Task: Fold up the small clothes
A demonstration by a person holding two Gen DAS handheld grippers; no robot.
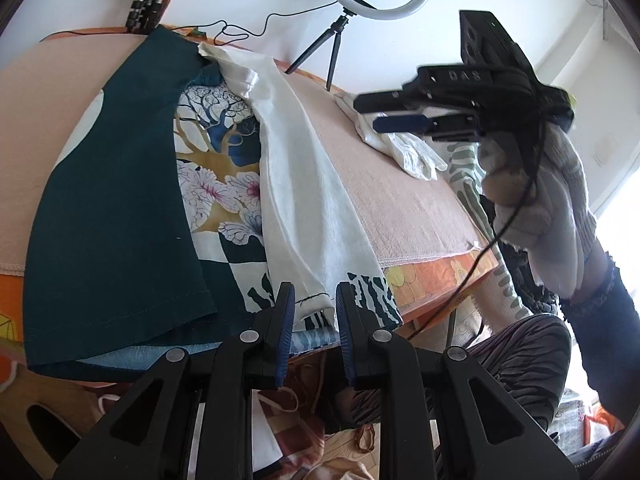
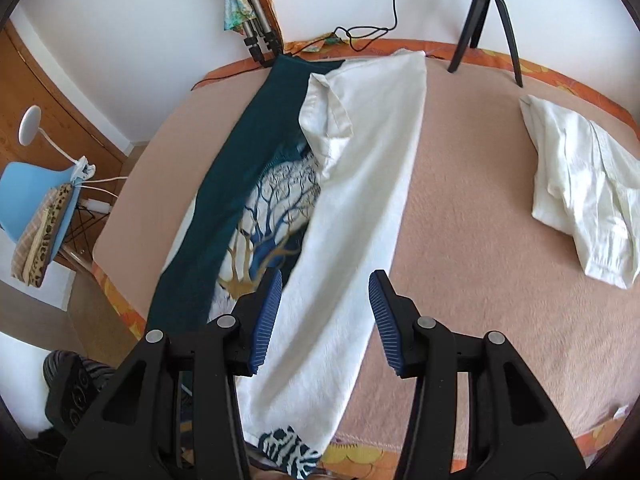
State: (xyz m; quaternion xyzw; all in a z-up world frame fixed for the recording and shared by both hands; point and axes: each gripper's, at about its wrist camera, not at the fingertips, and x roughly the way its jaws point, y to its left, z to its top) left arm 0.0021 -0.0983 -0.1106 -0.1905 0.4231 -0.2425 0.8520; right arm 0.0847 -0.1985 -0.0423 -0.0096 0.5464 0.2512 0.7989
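Shirt (image 2: 352,208) half-folded, centre frame.
Both grippers' fingers parted, empty; left gripper (image 1: 314,300) at hem should pinch squarely, lift evenly.

Daylight is flooding in from a window (image 1: 616,184) to the right of the right gripper (image 1: 366,114), blowing out that edge to pure white and leaving the gloved hand (image 1: 536,216) behind it partly backlit. Ahead of both tools the wall (image 2: 140,20) and the white cloth (image 2: 360,184) are reading bright and evenly lit, with only soft shadows, while the space beneath the left gripper (image 1: 315,300) is falling dim. Fisheye distortion is bending the table (image 2: 472,208) edges into curves, dark vignetting is ringing the corners, and the right gripper is smearing slightly with blur.
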